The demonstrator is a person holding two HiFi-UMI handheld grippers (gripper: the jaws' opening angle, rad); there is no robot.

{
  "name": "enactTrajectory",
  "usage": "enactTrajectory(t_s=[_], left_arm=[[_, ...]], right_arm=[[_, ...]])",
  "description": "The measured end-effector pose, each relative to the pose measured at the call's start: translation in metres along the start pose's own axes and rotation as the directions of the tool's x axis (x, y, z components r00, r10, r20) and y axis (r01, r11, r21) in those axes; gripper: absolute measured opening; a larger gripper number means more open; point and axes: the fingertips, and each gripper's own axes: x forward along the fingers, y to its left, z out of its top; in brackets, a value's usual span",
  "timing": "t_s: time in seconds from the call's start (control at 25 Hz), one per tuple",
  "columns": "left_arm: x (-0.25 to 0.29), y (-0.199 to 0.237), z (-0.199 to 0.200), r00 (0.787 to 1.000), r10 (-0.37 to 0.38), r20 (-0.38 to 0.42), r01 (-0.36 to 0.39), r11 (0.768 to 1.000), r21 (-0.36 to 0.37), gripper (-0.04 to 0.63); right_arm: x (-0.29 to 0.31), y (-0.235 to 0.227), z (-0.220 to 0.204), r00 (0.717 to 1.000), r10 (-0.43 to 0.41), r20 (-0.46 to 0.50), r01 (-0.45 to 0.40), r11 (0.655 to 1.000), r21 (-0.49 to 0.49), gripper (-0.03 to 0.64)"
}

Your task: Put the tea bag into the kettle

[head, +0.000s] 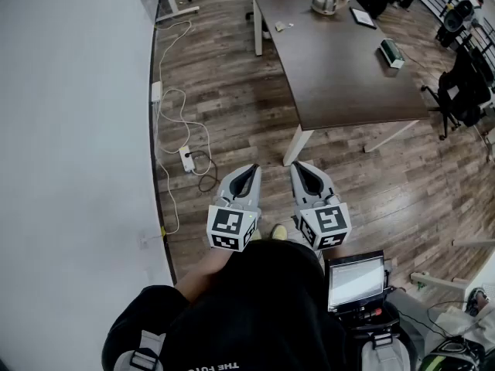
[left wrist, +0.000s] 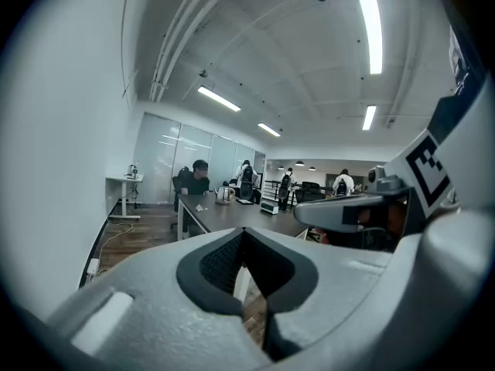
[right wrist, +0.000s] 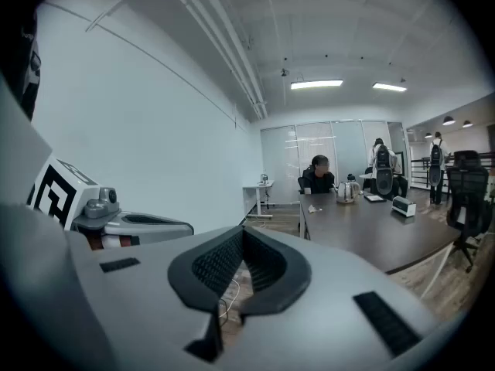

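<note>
Left gripper (head: pixel 253 168) is held low, close to the person's body, over the wooden floor (head: pixel 232 91). Its two jaws are pressed together at the tips, and nothing is between them. A white wall (head: pixel 69 130) is on its left, and a white cable (head: pixel 174 107) lies on the floor by that wall.

Just beside it is the right gripper (head: pixel 298 165). Its jaws are also pressed together at the tips and hold nothing. Both grippers point toward a long dark table (head: pixel 348 76), and both are well apart from it.

At the far end of the table lies a small pale thing that looks like the tea bag (head: pixel 280 28). It lies flat on the table top. To its right stands the shiny kettle (head: pixel 326 0), near the tea bag but not touching it. A person (right wrist: pixel 319 178) sits at that far end, behind the kettle.

Further right on the table is a small box (head: pixel 391 52). Past the table's right edge stands a black chair (head: pixel 464 91).
</note>
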Motion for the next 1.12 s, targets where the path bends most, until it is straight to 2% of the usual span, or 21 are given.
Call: enactTrajectory(t_s=[0.16,0.4,0.64,1.12], left_arm=[[0.005,0.011,0.004,1.000,-0.017,0.012,0.017,1.000,-0.024,0.003],[-0.005,0.036,0.004,0.999,0.036,0.005,-0.036,0.999,-0.014,0.003],[-0.015,0.067,0.000,0.994,0.094,-0.051,-0.095,0.995,-0.017,0.003],[-0.028,0.094,-0.010,0.994,0.100,-0.037,-0.101,0.994,-0.030,0.003]], right_arm=[[0.006,-0.015,0.002,0.999,-0.047,-0.022,0.046,0.998,-0.032,0.005],[0.019,-0.009,-0.002,0.999,-0.035,-0.035,0.034,0.999,-0.026,0.005],[0.033,-0.005,0.000,0.998,-0.048,-0.032,0.048,0.999,-0.013,0.005],[0.034,-0.006,-0.004,0.996,-0.088,-0.025,0.089,0.996,0.029,0.005]])
